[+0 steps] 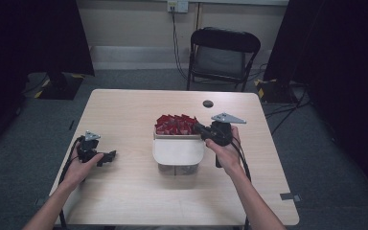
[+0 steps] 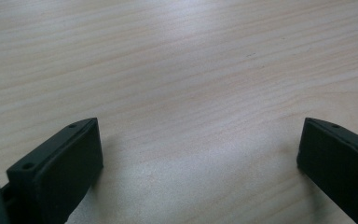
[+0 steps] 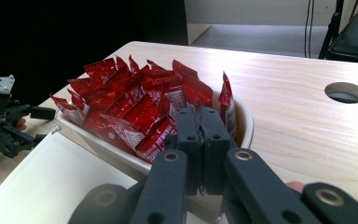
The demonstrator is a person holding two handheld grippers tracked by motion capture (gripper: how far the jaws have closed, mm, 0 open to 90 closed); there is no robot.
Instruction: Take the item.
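The right gripper (image 3: 200,122) hovers at the near edge of a white tray (image 3: 242,122) heaped with red sauce packets (image 3: 135,100), its 2 black jaws pressed flat together with nothing visibly between them. In the high view the same gripper (image 1: 197,128) sits at the tray's right rim (image 1: 159,136), just behind a pale curved lid or board (image 1: 178,151) that lies in front of the container. The left gripper (image 2: 200,154) rests well apart from the tray on the bare wooden table (image 2: 177,65), jaws spread wide and holding nothing; the high view places it (image 1: 109,157) near the table's left side. The step in hand appears to be picking 1 packet from the pile. To do it well, the jaws likely need to part first, then close on the upright edge of a single packet, such as the one standing alone by the rim (image 3: 226,103), rather than pushing shut into the heap. A slow, straight lift should keep neighbouring packets from spilling, and the idle left gripper could steady the tray if it slides.
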